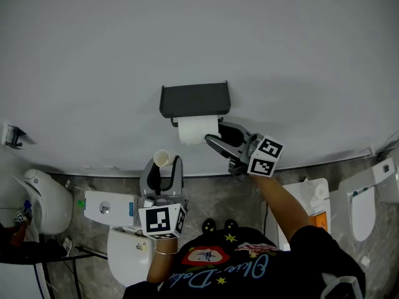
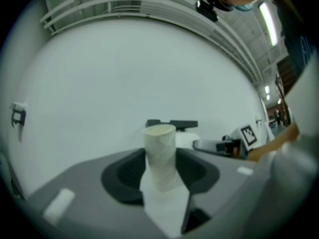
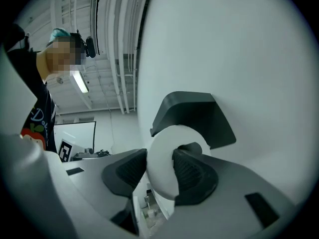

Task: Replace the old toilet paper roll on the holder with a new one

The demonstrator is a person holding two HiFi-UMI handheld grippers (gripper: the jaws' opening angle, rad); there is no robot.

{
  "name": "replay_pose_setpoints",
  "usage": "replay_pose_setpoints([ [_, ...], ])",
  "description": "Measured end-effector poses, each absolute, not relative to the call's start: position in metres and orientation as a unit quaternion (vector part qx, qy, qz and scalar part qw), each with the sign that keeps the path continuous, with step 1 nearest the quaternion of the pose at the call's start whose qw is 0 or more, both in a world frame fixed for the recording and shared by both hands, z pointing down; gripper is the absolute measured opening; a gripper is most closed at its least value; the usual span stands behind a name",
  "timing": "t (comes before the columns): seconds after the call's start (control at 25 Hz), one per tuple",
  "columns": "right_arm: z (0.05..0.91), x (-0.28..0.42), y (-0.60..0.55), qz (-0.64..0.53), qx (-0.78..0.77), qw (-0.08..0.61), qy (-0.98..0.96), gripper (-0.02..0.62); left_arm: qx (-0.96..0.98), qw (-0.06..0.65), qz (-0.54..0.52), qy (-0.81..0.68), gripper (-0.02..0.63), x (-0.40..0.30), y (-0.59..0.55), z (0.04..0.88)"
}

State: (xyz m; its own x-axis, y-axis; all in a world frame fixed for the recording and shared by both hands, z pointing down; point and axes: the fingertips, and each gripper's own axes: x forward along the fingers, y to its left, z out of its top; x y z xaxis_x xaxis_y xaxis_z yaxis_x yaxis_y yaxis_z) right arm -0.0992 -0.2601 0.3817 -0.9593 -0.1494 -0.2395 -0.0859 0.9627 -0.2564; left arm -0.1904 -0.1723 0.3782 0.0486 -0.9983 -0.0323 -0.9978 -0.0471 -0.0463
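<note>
Holder (image 1: pixel 194 98) is on the wall (image 1: pixel 187 30), at 12 o'clock from the person (image 1: pixel 249 260). New roll (image 1: pixel 198 131) sits directly under its cover; cannot tell whether it is fully seated. Right gripper (image 1: pixel 214 134), coming in from 4 o'clock of the roll, is clamped on the roll's wall, one jaw inside the core and the other on the outer paper. Left gripper (image 1: pixel 164 162), at 7 o'clock of the holder, is closed on the old tube (image 1: pixel 161 158), held upright with a paper scrap trailing. Risks, as I judge them: the jaw inside the core may foul on the holder. Letting go before the roll seats would drop it to the floor (image 1: pixel 212 198). A hard pinch could crush the soft wall.
</note>
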Motion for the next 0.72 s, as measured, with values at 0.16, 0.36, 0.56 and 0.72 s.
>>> replay_pose_setpoints([
  [0.16,0.385,-0.097,-0.257,-0.061,-0.094,0.102,0.989,0.178,-0.721,0.020,-0.005,0.692,0.186,-0.197,-0.169,0.383],
  [0.36,0.388,-0.092,-0.249,-0.021,-0.110,0.060,0.992,0.227,-0.723,0.012,-0.006,0.691,0.186,-0.200,-0.167,0.388],
  [0.56,0.385,-0.081,-0.255,0.006,-0.160,0.046,0.986,0.249,-0.732,0.011,-0.005,0.681,0.186,-0.194,-0.171,0.389],
  [0.72,0.370,-0.051,-0.255,0.033,-0.241,0.080,0.967,0.247,-0.739,0.011,-0.010,0.674,0.186,-0.188,-0.173,0.392],
])
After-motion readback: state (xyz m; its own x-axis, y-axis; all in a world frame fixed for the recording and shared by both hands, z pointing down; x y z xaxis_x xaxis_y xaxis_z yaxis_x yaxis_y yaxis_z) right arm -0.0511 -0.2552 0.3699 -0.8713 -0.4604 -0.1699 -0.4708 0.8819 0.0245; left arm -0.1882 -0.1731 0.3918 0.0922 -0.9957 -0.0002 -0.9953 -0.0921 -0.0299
